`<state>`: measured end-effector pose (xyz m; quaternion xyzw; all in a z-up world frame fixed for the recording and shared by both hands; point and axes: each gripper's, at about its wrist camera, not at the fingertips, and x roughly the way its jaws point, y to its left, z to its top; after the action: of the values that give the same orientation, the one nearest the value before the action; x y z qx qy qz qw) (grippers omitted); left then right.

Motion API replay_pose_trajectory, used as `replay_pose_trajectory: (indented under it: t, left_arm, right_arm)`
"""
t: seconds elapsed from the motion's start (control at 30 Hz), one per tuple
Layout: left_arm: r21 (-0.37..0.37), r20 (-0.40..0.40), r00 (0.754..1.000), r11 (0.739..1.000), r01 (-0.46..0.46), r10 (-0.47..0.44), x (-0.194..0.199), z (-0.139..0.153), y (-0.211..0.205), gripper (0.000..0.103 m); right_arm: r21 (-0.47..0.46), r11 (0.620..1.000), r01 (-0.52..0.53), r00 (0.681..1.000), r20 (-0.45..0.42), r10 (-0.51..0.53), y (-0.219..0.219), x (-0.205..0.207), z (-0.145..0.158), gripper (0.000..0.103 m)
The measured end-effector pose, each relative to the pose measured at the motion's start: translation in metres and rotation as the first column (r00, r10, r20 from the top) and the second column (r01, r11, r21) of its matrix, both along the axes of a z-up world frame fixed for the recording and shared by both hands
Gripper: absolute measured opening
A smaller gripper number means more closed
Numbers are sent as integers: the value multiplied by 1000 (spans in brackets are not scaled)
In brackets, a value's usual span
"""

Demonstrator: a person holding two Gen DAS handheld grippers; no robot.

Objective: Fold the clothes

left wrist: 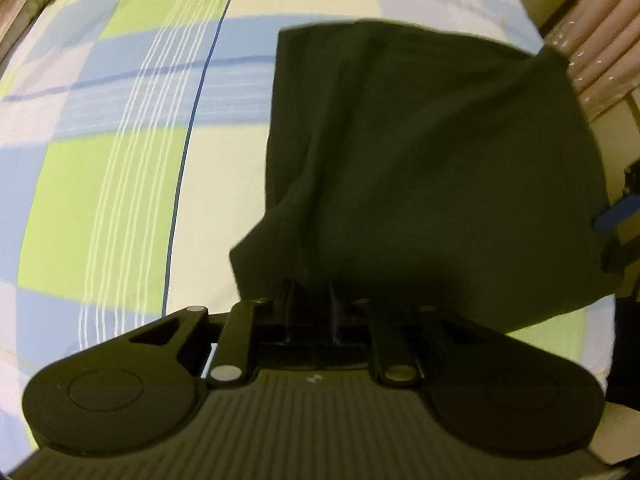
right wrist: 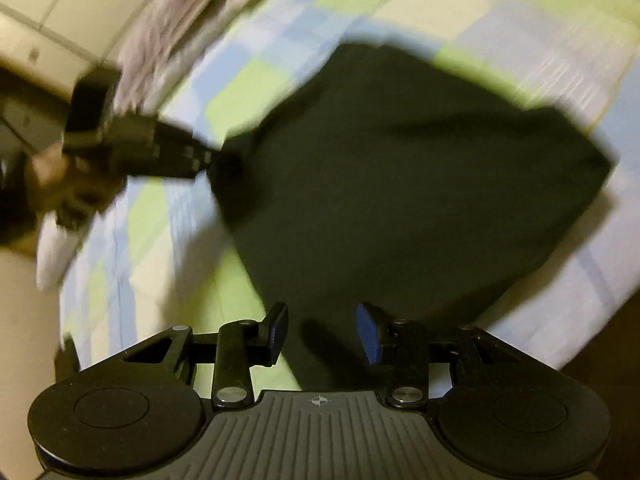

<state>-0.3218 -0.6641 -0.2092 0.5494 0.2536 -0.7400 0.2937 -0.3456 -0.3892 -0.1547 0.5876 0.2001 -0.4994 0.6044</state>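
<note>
One dark cloth [left wrist: 432,168] hangs over the checked bedsheet [left wrist: 120,160], pinched by the left gripper [left wrist: 310,300]. The right gripper [right wrist: 322,332] gapes, holding nothing.

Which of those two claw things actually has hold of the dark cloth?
The left gripper: its fingers are pinched shut on the dark garment. The right gripper hangs open, fingers apart, gripping nothing.

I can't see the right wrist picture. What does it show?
A dark green cloth garment lies on a green, blue and cream checked bedsheet. The open right gripper hovers over its near edge, while the left gripper pinches its far-left corner.
</note>
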Motion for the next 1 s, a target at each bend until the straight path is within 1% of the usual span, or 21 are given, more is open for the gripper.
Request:
replay_pose_trajectory:
  t: [0.1, 0.13, 0.2, 0.23, 0.27, 0.3, 0.33, 0.37, 0.4, 0.47, 0.57, 0.67, 0.73, 0.9, 0.93, 1.0]
  left_arm:
    - [-25, 1, 1000, 999, -26, 26, 7, 5, 8, 15]
    - [-35, 3, 1000, 999, -30, 30, 10, 8, 12, 15]
    - [-48, 5, 1000, 998, -27, 28, 14, 17, 21, 15]
    - [-51, -4, 1000, 998, -30, 30, 16, 24, 25, 15]
    - [-55, -15, 999, 998, -35, 34, 19, 32, 31, 15]
    - [-59, -34, 998, 997, -46, 45, 21, 42, 37, 17]
    - [-63, -52, 997, 996, -58, 55, 24, 51, 43, 22]
    - [-68, -73, 995, 995, -72, 67, 27, 60, 50, 24]
    - [-73, -100, 991, 993, -92, 84, 30, 71, 58, 25]
    - [-83, -154, 981, 988, -130, 117, 35, 93, 75, 28]
    - [-93, -213, 967, 982, -166, 144, 41, 115, 99, 35]
    - [-105, -239, 961, 980, -168, 139, 44, 127, 122, 40]
    - [-118, -238, 964, 981, -151, 120, 40, 132, 135, 43]
    - [-147, -230, 971, 984, -101, 65, 41, 142, 167, 45]
    - [-149, -230, 971, 984, -100, 64, 43, 148, 172, 47]
    - [-150, -234, 970, 983, -102, 65, 46, 149, 180, 49]
  right_arm:
    - [22, 999, -28, 999, -19, 28, 9, 3, -10, 42]
    - [33, 999, -33, 999, -40, 34, 13, 3, -10, 42]
    - [65, 997, -37, 993, -113, 45, 18, 5, -3, 42]
    - [80, 997, -24, 989, -147, 36, 21, 5, 1, 42]
    - [84, 996, 13, 986, -169, 1, 26, 5, 8, 42]
    - [78, 995, 60, 982, -181, -45, 32, 4, 17, 42]
    - [73, 992, 102, 977, -196, -86, 38, 6, 26, 42]
    - [68, 988, 139, 969, -214, -122, 44, 9, 36, 45]
    - [61, 984, 166, 962, -230, -148, 49, 15, 45, 55]
    - [38, 980, 195, 948, -264, -178, 56, 31, 63, 66]
    - [4, 968, 250, 931, -274, -239, 68, 49, 88, 66]
    - [-27, 955, 294, 917, -275, -290, 79, 65, 110, 66]
    - [-41, 951, 308, 911, -275, -307, 87, 72, 123, 66]
    - [-73, 945, 319, 899, -292, -326, 97, 82, 150, 66]
    - [-79, 943, 323, 895, -298, -331, 98, 82, 154, 66]
    - [-92, 939, 330, 888, -307, -342, 102, 81, 162, 66]
